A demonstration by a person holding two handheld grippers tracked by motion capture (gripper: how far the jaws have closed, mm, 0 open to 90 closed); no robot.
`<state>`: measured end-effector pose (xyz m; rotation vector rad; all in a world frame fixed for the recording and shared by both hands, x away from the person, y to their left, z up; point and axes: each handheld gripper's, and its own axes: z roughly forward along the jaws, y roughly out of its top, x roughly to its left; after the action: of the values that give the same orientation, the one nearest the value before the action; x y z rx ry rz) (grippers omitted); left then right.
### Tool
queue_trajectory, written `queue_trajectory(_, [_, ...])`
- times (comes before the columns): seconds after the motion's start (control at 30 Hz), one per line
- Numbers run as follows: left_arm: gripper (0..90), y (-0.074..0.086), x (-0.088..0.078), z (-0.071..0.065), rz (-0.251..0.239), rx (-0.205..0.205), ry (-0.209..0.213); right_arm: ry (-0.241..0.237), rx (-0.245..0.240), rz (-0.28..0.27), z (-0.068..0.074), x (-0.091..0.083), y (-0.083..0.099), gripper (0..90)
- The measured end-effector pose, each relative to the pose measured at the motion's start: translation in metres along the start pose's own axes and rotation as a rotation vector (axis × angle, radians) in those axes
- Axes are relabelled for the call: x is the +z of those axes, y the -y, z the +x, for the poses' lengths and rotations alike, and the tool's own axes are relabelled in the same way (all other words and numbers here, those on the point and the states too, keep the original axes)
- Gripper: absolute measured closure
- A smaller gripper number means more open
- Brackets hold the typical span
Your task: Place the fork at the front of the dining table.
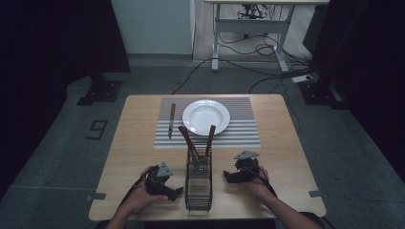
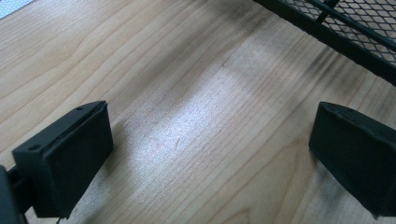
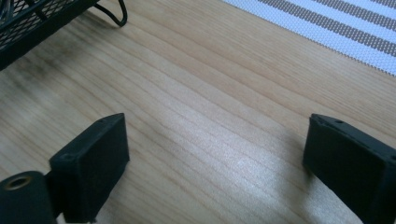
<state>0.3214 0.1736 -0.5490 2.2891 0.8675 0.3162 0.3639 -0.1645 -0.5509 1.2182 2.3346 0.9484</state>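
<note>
Both grippers are sitting low at the near edge of the wooden table [image 1: 133, 157] right now, one on each side of the black mesh caddy [image 1: 198, 188]. The left gripper [image 1: 175, 192] is resting in the person's hand just left of the caddy, and in the left gripper view its jaws are standing wide apart with nothing but bare wood between them, the caddy's mesh wall [image 2: 355, 28] running across the upper right corner. The right gripper [image 1: 228, 176] is mirroring it on the other side, jaws spread fully and gripping nothing, with the caddy's corner [image 3: 32, 23] at upper left and the striped placemat [image 3: 336, 28] at upper right. As for the setting itself, it is looking partly laid: the white plate [image 1: 206, 117] is already lying on the placemat [image 1: 239, 131], and a wooden-handled knife [image 1: 171, 119] is lying on the mat just left of the plate. Two more wooden-handled utensils [image 1: 198, 140] are standing tilted in the far end of the caddy, handles up, their working ends hidden in the mesh. So I am judging the job under way but unfinished, with those two pieces waiting to be lifted out and placed, and neither gripper reaching for them yet.
</note>
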Motion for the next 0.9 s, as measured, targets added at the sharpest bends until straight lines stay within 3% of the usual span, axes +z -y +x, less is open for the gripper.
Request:
queue_trajectory(0.23, [0.0,0.0,0.0,0.0,0.0,0.001,0.001,-0.02,0.012,0.03,-0.001,-0.003,-0.003,11.9])
queue_trajectory(0.33, [0.0,0.0,0.0,0.0,0.0,0.002,0.001,-0.052,0.067,0.043,-0.003,-0.006,-0.005,13.3])
queue_trajectory(0.5, [0.0,0.0,0.0,0.0,0.0,0.001,0.001,-0.064,0.084,0.047,-0.006,-0.008,-0.006,13.5])
queue_trajectory(0.9, [0.0,0.0,0.0,0.0,0.0,0.002,0.001,-0.087,0.13,-0.006,-0.01,-0.018,-0.011,14.0])
